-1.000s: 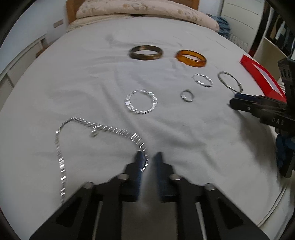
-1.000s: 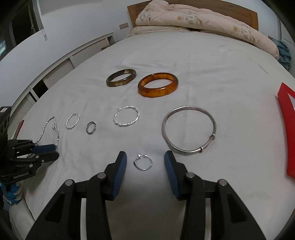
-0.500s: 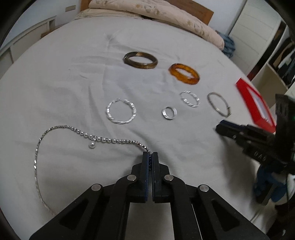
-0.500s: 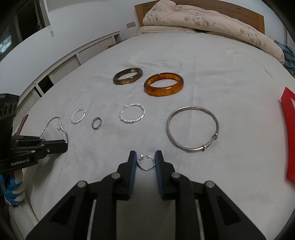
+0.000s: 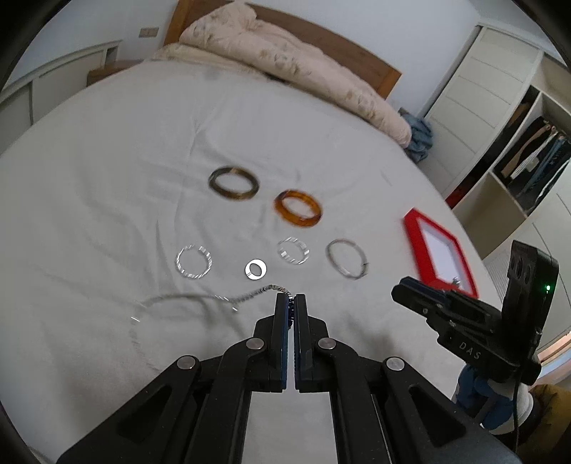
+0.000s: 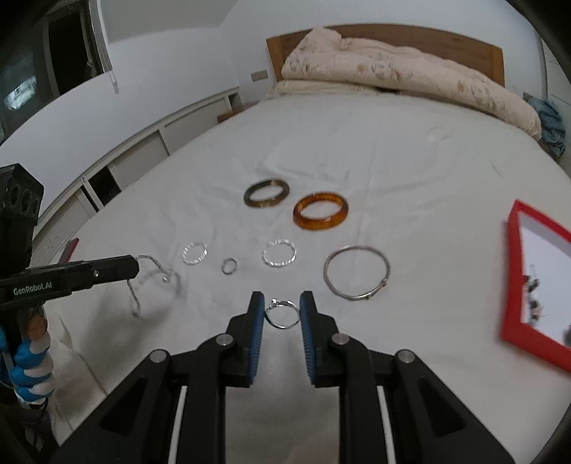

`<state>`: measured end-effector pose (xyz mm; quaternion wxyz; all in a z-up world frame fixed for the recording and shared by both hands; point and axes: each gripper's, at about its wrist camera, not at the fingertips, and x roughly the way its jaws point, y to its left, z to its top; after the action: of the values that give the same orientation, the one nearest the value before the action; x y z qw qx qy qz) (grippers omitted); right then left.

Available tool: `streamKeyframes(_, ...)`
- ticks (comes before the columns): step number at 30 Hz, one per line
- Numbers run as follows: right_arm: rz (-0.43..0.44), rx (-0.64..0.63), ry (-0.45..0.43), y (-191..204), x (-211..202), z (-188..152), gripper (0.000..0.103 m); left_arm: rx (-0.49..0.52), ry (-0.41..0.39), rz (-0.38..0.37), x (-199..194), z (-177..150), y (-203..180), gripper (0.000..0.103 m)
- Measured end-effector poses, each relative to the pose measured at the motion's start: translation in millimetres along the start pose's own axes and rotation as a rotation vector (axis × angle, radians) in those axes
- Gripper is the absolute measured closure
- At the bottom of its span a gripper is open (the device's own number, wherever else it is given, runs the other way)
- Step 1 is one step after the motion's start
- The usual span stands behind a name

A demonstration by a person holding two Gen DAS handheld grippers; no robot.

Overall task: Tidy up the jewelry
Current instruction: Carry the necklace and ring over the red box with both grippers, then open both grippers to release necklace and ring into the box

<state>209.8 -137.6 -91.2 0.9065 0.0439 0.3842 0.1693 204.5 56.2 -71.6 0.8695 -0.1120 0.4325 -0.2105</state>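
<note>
- Left gripper (image 5: 292, 303): jaws clamped on one end of the silver chain (image 5: 200, 299). Since a second ago that end has lifted off the bed sheet (image 5: 107, 214); the rest trails below it.
- Right gripper (image 6: 281, 314): jaws have narrowed around the small ring (image 6: 282, 313) and appear to hold it, raised above the sheet.
- Red tray (image 6: 535, 282): right of both pieces, the probable destination.

Home bedroom, bed (image 6: 357, 150) (headboard (image 6: 385, 32)), wardrobe (image 5: 531, 150)
</note>
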Motion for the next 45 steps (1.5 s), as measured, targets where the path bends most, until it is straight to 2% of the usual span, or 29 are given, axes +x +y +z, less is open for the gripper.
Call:
streamKeyframes(5, -0.032, 0.006, -0.049, -7, -46, 3, 0.084, 0.04, -0.046, -0.031, -22, 12, -36, 0.101)
streamKeyframes(11, -0.103, 0.055, -0.099, -38, -110, -5, 0.084, 0.098, -0.077, -0.093, -30, 22, -92, 0.101)
streamKeyframes(17, -0.176, 0.11, -0.118, -81, -158, -19, 0.084, 0.138, -0.066, -0.157, -16, 31, -151, 0.101)
streamKeyframes(23, -0.23, 0.156, -0.134, -138, -179, -24, 0.084, 0.183, -0.047, -0.218, 23, 57, -216, 0.101)
streamKeyframes(31, -0.284, 0.205, -0.173, -219, -177, -5, 0.084, 0.265, -0.05, -0.283, 89, 110, -304, 0.101)
streamKeyframes(36, -0.304, 0.234, -0.172, -264, -158, 3, 0.084, 0.288, -0.036, -0.291, 135, 126, -335, 0.101)
streamKeyframes(40, -0.316, 0.255, -0.141, -292, -132, -2, 0.084, 0.284, 0.02, -0.264, 185, 122, -341, 0.101)
streamKeyframes(45, -0.317, 0.277, -0.06, -317, -95, -19, 0.084, 0.262, 0.15, -0.176, 256, 95, -326, 0.101)
